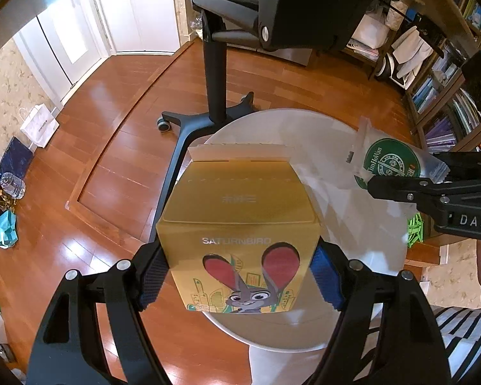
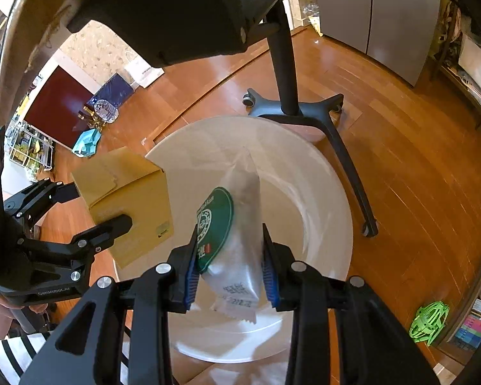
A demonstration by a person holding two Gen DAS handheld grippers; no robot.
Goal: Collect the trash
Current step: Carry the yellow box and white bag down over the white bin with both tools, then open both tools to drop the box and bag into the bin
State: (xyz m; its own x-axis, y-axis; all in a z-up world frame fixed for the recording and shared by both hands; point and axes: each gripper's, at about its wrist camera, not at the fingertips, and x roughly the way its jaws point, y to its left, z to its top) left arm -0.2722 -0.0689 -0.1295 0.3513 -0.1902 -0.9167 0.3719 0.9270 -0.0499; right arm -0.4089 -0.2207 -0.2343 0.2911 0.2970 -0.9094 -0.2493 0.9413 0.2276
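Holding trash over the white bin for dropping. Left gripper: pads clamped on the gold box's sides, box above the bin mouth. Right gripper: jaws pinching a clear wrapper, hanging beside the box.

Each gripper, left and right, consists of a black frame with triangular cut-outs, round silver pivot screws and two fingers faced with ribbed blue pads. White lettering marks the housing: "DAS" on the right unit, partly cropped. The person wears a black-and-white striped garment.
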